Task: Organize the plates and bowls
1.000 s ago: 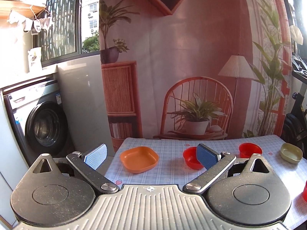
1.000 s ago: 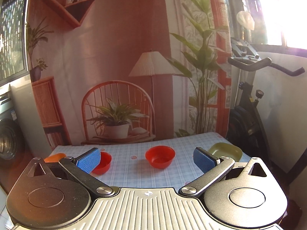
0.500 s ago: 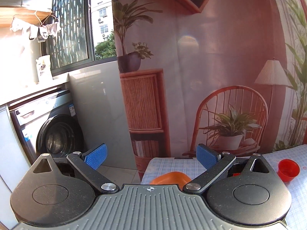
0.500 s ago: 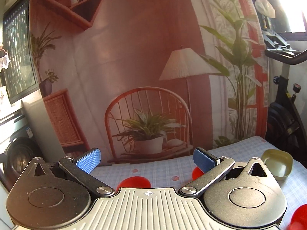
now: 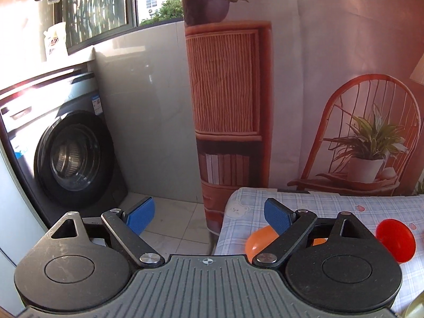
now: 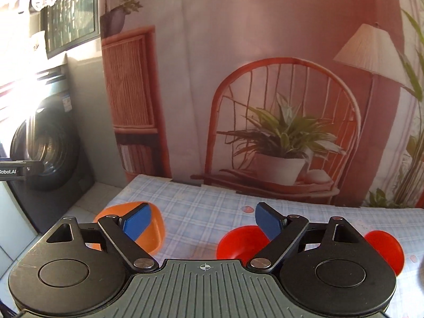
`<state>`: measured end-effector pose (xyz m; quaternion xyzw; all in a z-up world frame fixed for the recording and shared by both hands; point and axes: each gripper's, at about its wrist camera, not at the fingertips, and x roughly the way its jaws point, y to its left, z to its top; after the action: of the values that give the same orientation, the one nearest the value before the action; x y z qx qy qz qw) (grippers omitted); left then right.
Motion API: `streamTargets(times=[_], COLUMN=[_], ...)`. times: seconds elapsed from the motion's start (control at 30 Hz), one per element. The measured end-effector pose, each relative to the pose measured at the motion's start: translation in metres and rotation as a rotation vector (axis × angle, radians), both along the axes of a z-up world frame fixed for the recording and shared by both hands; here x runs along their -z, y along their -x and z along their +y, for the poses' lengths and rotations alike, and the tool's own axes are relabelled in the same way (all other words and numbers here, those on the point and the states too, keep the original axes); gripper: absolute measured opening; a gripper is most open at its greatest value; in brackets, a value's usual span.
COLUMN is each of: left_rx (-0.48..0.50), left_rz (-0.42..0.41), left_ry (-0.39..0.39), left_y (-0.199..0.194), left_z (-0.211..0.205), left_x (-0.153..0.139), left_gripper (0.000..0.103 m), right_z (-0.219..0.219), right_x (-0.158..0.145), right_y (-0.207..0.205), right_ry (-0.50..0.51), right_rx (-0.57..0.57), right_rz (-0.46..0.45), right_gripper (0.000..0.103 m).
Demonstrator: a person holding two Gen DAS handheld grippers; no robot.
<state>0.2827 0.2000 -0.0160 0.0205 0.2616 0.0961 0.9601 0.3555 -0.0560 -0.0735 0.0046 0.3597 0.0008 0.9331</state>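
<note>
Left hand-held gripper [image 5: 209, 213]: jaws wide but just been closing, nothing between them. Orange squarish plastic plate [image 5: 258, 239] lies near-right, behind its right finger, at the checked worktop's [image 5: 318, 206] left end. Right hand-held gripper [image 6: 202, 218] likewise empty, between plate and red round bowl [image 6: 238, 243].

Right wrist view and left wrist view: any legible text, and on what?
"Robot.AI": white letters on the black bar at the right wrist view's left edge; its start may be cut off.
White bag on the window ledge: red print, too blurred.
Grey washing machine: sticker too small.
</note>
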Motion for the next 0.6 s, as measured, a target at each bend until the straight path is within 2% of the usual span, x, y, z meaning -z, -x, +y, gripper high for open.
streamTargets(times=[0.07, 0.13, 0.2, 0.27, 0.33, 0.43, 0.6], left_rx=[-0.004, -0.012, -0.015, -0.01, 0.003, 0.022, 0.023], left_rz=[0.046, 0.091, 0.113, 0.134, 0.153, 0.174, 0.198], left_ry=[0.058, 0.076, 0.082, 0.11, 0.141, 0.158, 0.149], left_y=[-0.013, -0.024, -0.03, -0.037, -0.044, -0.052, -0.066], left_z=[0.011, 0.016, 0.019, 0.02, 0.02, 0.015, 0.011], left_x=[0.028, 0.055, 0.073, 0.091, 0.105, 0.116, 0.125], left_gripper=[0.086, 0.081, 0.08, 0.079, 0.079, 0.079, 0.077], right_z=[0.014, 0.027, 0.04, 0.051, 0.057, 0.064, 0.061], right_x=[0.021, 0.039, 0.059, 0.077, 0.092, 0.113, 0.136], right_y=[-0.017, -0.031, -0.045, -0.056, -0.064, -0.077, -0.092], right_ry=[0.011, 0.02, 0.039, 0.049, 0.047, 0.043, 0.031], right_rx=[-0.047, -0.082, -0.114, -0.142, -0.153, -0.157, -0.118], right_rz=[0.035, 0.066, 0.104, 0.138, 0.17, 0.222, 0.273], right_gripper=[0.072, 0.068, 0.066, 0.058, 0.055, 0.044, 0.037])
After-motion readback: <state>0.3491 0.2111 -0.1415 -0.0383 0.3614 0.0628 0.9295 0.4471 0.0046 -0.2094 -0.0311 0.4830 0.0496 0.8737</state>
